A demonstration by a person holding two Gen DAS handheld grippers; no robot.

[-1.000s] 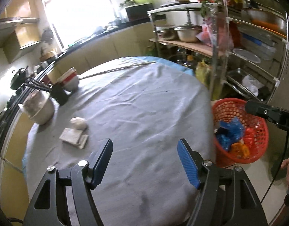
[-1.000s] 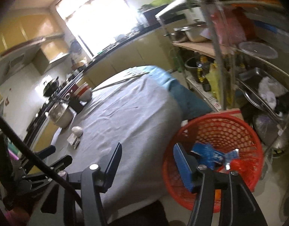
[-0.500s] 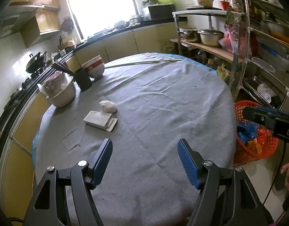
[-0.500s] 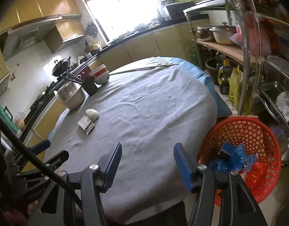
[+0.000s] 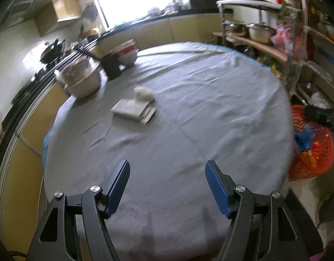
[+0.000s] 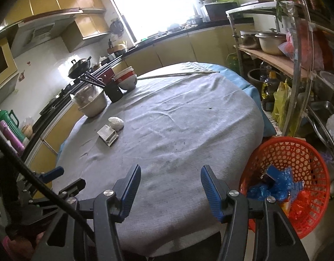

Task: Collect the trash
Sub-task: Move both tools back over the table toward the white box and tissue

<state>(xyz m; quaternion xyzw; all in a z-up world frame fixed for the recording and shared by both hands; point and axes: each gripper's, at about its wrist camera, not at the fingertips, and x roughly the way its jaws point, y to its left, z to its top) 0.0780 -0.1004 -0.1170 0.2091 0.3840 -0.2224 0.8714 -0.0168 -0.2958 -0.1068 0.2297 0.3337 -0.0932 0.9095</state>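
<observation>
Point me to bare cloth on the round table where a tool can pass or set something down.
Free: the wide middle and right of the table, from the flat packet and white wad across to the edge above the red basket; also the near cloth before both open tools. Crowded: the far-left rim, with steel bowl, black cup and stacked bowls.

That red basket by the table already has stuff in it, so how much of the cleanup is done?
Partly done: the red basket holds blue wrappers and some red and orange pieces. Nothing is in hand; the left hand-held gripper and right hand-held gripper are both open and empty. Left on the grey tablecloth: a crumpled white wad and a flattened small carton beside it.
</observation>
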